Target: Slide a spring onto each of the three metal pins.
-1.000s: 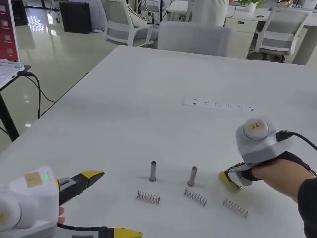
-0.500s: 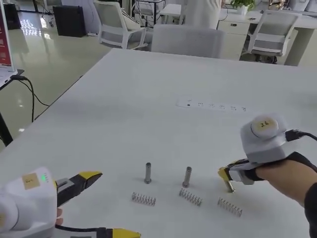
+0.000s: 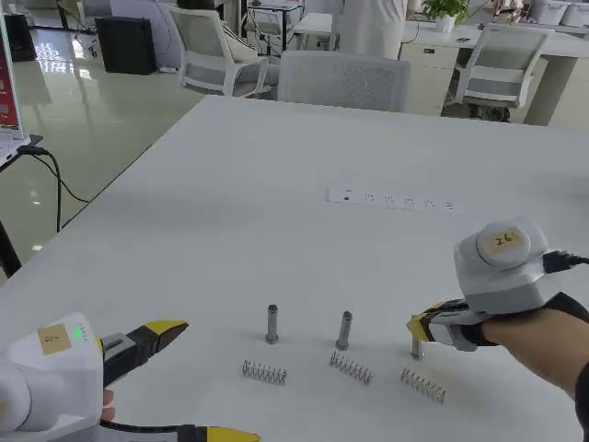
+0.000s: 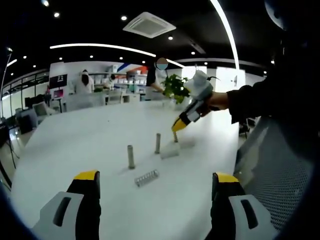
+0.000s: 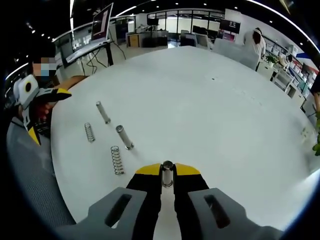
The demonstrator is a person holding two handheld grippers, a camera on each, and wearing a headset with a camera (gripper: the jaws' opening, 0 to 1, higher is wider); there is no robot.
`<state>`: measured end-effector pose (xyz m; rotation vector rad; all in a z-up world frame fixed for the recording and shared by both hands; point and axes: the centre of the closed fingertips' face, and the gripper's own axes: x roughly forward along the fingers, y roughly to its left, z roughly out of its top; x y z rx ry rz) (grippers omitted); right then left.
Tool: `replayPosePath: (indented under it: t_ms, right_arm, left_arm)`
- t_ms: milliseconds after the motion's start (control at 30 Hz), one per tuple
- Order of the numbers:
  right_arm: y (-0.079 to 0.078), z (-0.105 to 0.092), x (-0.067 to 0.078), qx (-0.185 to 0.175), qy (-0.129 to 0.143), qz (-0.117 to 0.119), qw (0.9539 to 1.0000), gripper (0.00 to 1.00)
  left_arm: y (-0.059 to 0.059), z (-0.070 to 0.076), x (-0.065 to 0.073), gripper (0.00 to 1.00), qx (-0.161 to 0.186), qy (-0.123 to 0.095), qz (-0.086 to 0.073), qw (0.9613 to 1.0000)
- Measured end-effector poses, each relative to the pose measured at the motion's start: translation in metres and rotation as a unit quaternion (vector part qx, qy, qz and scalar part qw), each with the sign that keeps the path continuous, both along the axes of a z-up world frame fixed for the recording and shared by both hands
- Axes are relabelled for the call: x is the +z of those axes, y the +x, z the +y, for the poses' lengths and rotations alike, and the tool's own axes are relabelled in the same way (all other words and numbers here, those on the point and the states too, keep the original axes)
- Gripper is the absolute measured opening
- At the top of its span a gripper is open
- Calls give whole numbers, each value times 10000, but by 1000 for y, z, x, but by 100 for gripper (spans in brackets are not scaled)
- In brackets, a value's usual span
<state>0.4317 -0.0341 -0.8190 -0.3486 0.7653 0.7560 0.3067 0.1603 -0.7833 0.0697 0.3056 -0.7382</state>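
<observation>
A: The third pin (image 3: 417,349) shows below the yellow tips of the right gripper (image 3: 421,325) now; a second ago those tips hid it.

B: And the grip?

A: The jaws are closed tight on that pin's upper end. It stands upright to the right of the middle pin (image 3: 344,330), in line with it. Whether its foot touches the table (image 3: 276,184) cannot be told.

B: Take it from the near side.

A: Nearest, well to the left of the middle pin, the left gripper (image 3: 201,379) hovers with its jaws spread wide and nothing between them.

B: The springs?

A: All three lie flat in a row just nearer than the middle pin: the left spring (image 3: 264,371), the middle spring (image 3: 351,368) right in front of it, and the right spring (image 3: 423,385) near the held pin.

B: Further back?

A: The left pin (image 3: 271,324) stands upright and bare, to the left of the middle pin. Well beyond the middle pin a power strip (image 3: 391,198) lies flat, and a grey chair (image 3: 342,81) sits at the far edge.
</observation>
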Motion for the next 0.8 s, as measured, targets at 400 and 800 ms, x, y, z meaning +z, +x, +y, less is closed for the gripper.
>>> replayPosePath:
  t_ms: [400,800]
  right_arm:
    - [-5,-5,0,-37,60,-11,10000,6]
    - [-8,-9,-4,-35,46,-36,10000,6]
  left_arm:
    - [-1,-4,0,88,-56,30,8,10000]
    - [-1,-6,-1,88,-100,56,23,9999]
